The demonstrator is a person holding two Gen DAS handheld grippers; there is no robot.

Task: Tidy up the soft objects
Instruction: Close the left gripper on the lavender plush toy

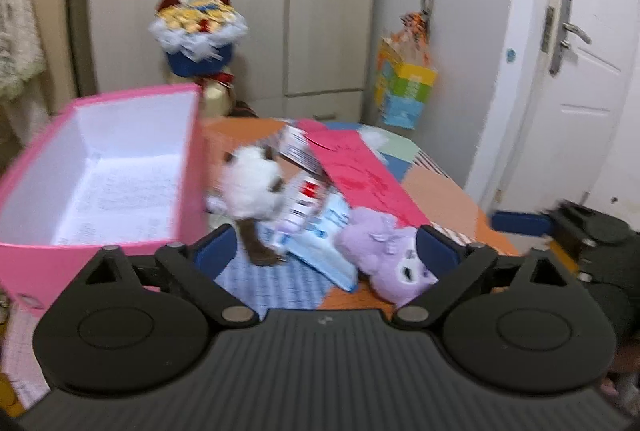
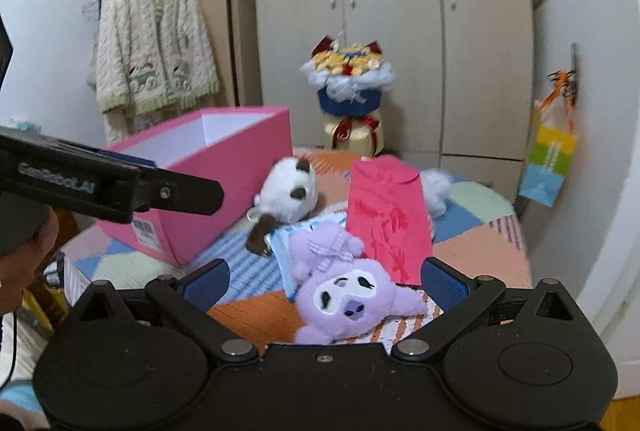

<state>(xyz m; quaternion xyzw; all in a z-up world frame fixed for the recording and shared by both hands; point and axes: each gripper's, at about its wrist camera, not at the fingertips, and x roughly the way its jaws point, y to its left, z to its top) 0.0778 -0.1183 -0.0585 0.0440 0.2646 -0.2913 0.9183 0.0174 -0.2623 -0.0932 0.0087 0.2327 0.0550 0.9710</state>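
Patchwork table before wardrobes: purple plush is framed between the spread fingers of the right gripper, ungrasped. Left gripper is likewise spread. Closure, then transfer to the pink box, is judged next.

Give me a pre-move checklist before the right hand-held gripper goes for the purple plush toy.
1. Right hand-held gripper open wide: ok.
2. Purple plush toy with white face lies between its fingers, not yet gripped: ok.
3. Toy free of clutter: not ok, it lies partly on a light blue packet and beside a red paper envelope.
4. Open pink cardboard box has room: ok.
5. Left hand-held gripper open, holding nothing: ok.
6. White and brown plush toy beside the box, waiting: ok.
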